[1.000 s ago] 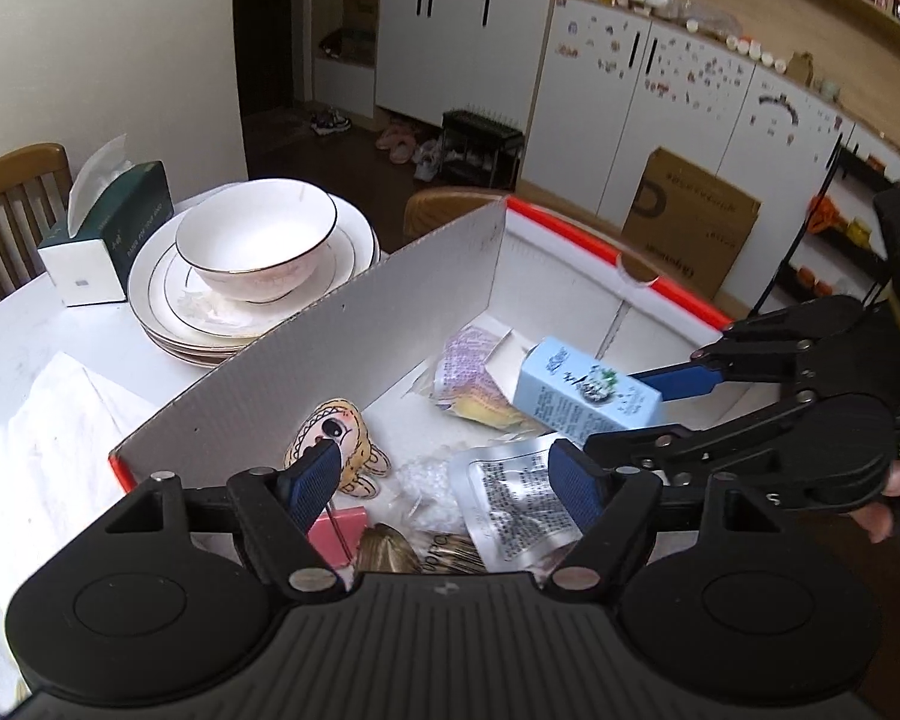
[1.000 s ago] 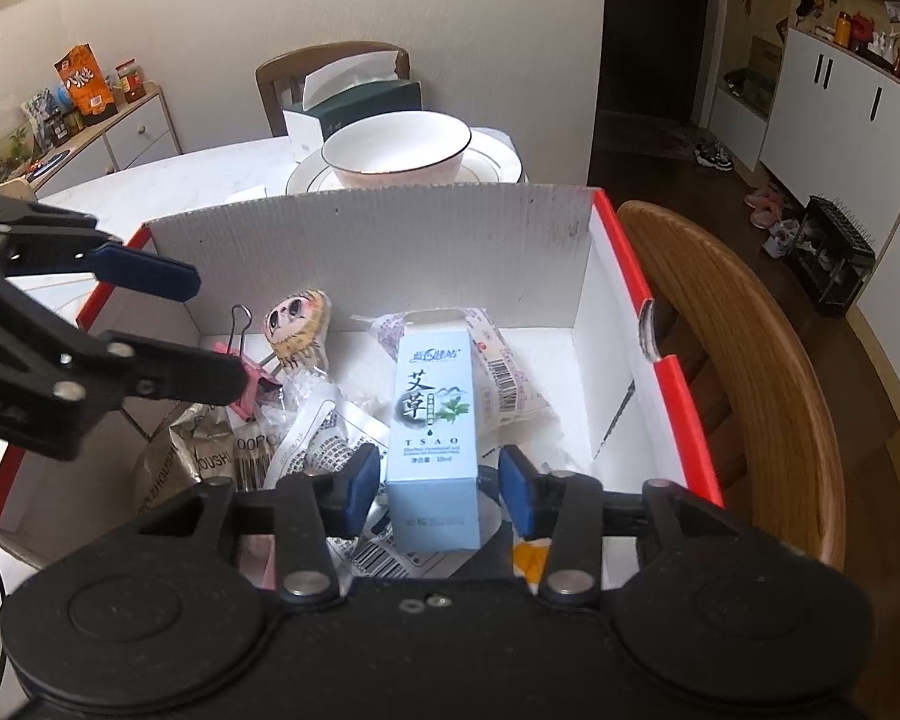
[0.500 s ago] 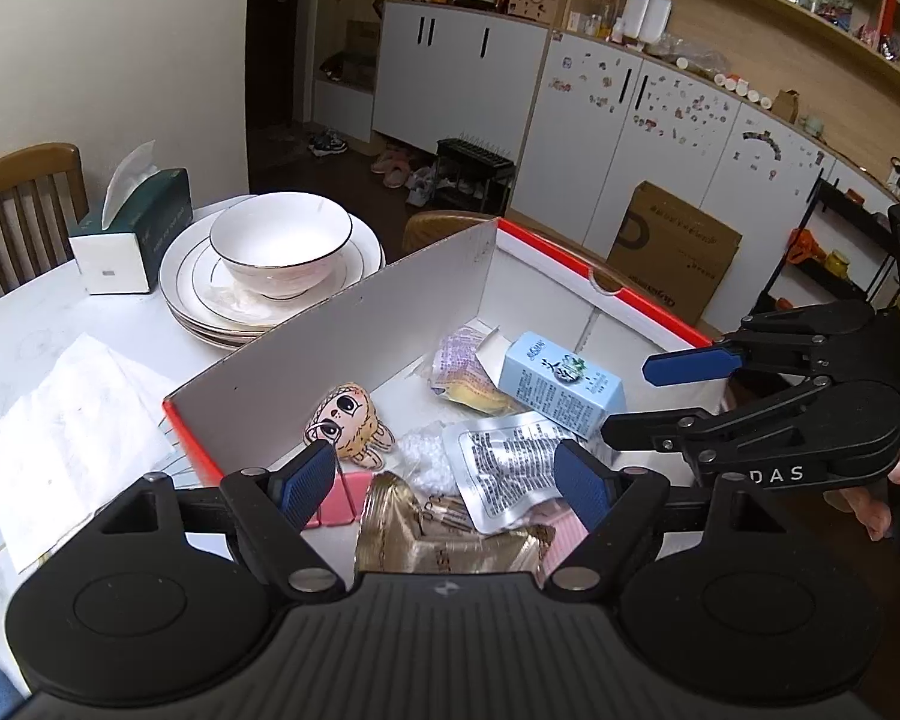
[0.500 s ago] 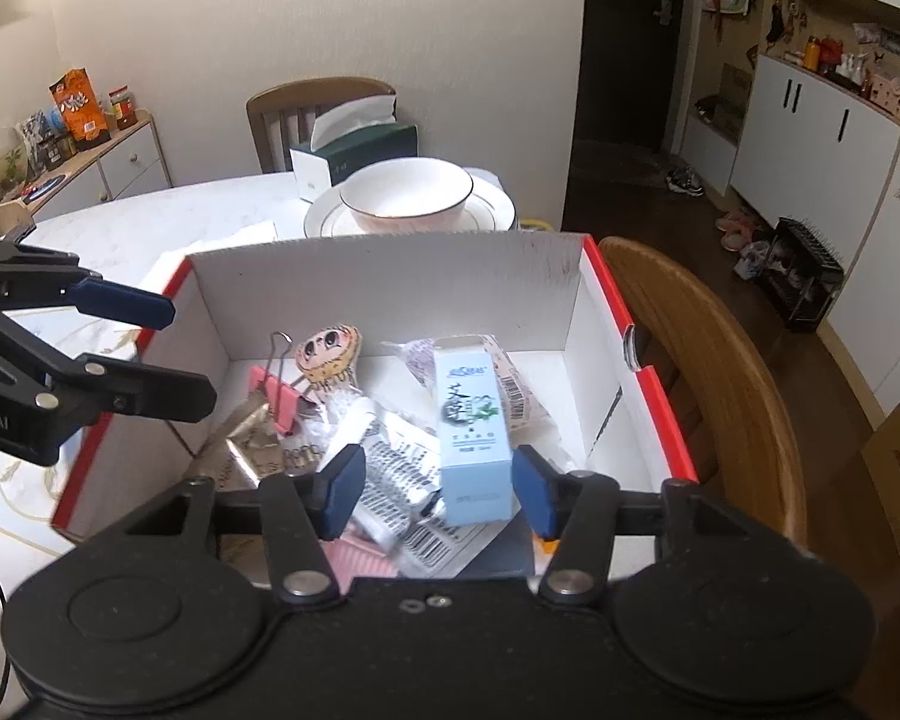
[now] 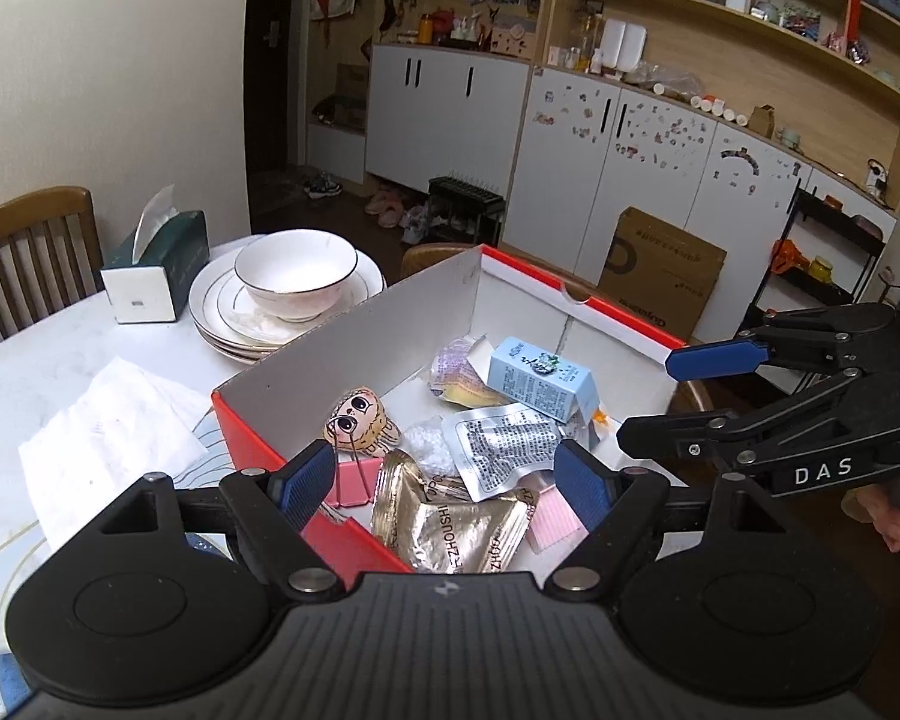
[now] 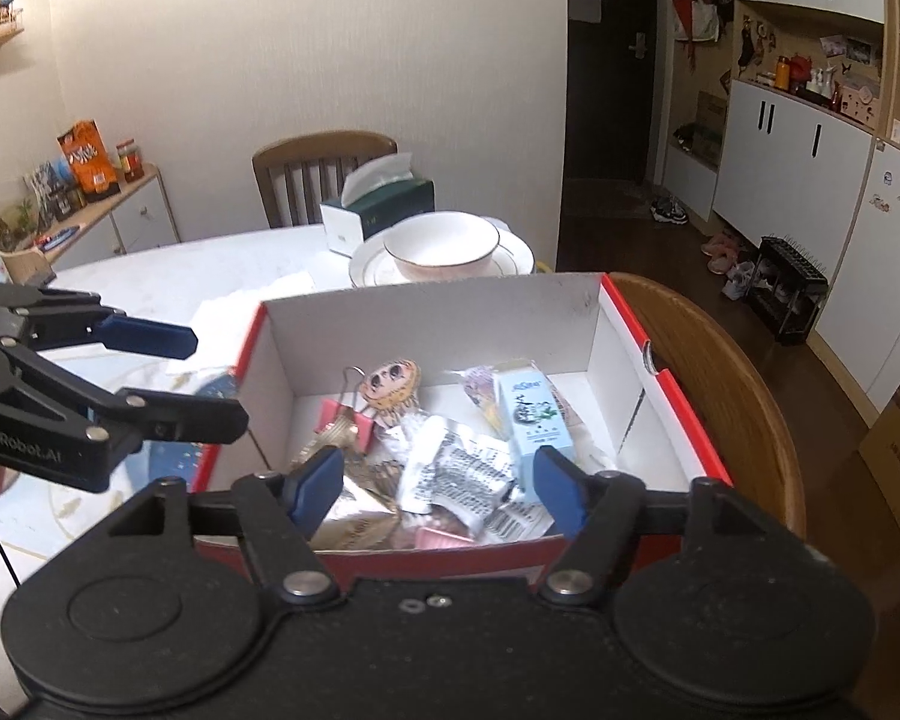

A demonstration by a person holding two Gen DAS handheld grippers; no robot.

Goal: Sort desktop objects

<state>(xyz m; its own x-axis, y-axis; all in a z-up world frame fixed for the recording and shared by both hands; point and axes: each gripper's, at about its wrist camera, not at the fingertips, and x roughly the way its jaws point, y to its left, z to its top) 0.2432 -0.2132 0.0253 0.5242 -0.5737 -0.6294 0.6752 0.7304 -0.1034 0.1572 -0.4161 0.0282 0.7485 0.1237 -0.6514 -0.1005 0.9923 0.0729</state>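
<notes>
A red cardboard box (image 5: 354,354) (image 6: 426,312) with white inside walls sits at the table edge. In it lie a light blue carton (image 5: 540,381) (image 6: 534,417), a doll-face charm (image 5: 360,420) (image 6: 393,384), a silver sachet (image 5: 504,441) (image 6: 456,468), a gold packet (image 5: 450,528), pink binder clips (image 5: 348,486) and a plastic-wrapped snack (image 5: 456,366). My left gripper (image 5: 444,483) is open and empty above the box's near end; it also shows in the right wrist view (image 6: 210,384). My right gripper (image 6: 441,483) is open and empty, and shows at the box's right side (image 5: 654,396).
Stacked plates with a white bowl (image 5: 297,276) (image 6: 441,243) and a green tissue box (image 5: 156,270) (image 6: 381,207) stand behind the box. A white napkin (image 5: 108,438) lies on the table. Wooden chairs stand at the back (image 6: 324,174) and beside the box (image 6: 738,396).
My right gripper opened and let go of the light blue carton, which now lies in the box. Both grippers have pulled back and up from the box.
</notes>
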